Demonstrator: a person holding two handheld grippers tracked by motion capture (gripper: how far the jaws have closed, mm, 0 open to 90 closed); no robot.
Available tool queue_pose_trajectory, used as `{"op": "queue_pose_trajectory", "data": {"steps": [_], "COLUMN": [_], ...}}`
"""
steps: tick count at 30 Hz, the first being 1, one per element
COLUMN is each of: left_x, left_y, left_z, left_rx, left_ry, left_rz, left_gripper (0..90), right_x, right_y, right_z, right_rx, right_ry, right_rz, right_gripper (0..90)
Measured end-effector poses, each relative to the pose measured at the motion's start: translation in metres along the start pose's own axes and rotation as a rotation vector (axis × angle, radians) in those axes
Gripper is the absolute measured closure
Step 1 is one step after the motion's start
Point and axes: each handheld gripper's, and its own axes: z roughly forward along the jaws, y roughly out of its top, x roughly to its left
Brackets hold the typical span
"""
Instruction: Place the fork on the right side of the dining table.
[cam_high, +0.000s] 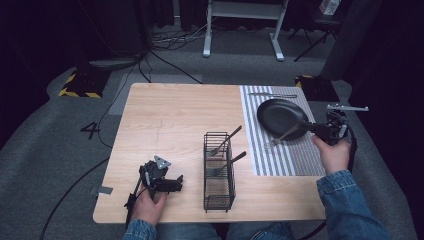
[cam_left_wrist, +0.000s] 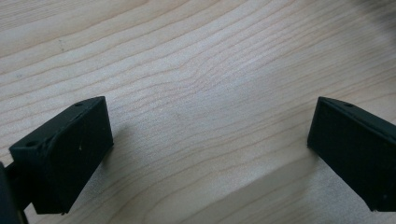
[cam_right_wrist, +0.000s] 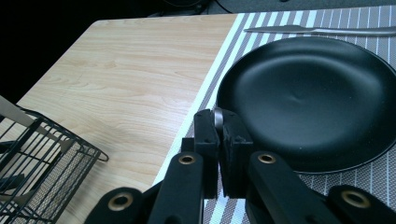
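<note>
The table (cam_high: 175, 120) is evenly lit from above while the surroundings fall nearly black — corners of the high view darkest. Soft shadows pool under the left gripper's jaws. The pan (cam_right_wrist: 308, 98) carries a mild sheen — near jaws slightly blurred.

Fork held over striped mat beside black plate

A silver fork (cam_high: 283, 136), tines down-left on the striped placemat (cam_high: 280, 160), its handle crosses the round black plate (cam_high: 280, 116) rim.
</note>
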Motion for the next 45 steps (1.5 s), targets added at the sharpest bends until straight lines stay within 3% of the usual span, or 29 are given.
{"op": "queue_pose_trajectory", "data": {"steps": [22, 29, 45], "left_x": [0.000, 0.000, 0.000], "left_y": [0.000, 0.000, 0.000], "left_z": [0.000, 0.000, 0.000], "left_rx": [0.000, 0.000, 0.000], "left_ry": [0.000, 0.000, 0.000], "left_rz": [0.000, 0.000, 0.001], "left_gripper": [0.2, 0.2, 0.2], "right_x": [0.000, -0.009, -0.027], "right_y": [-0.003, -0.002, -0.001], "right_z": [0.008, 0.009, 0.014], "right_rx": [0.026, 0.050, 0.096], "right_ry": [-0.032, -0.069, -0.100], "right_rz": [0.027, 0.042, 0.065], "right_gripper": [85.4, 81.0, 72.0]}}
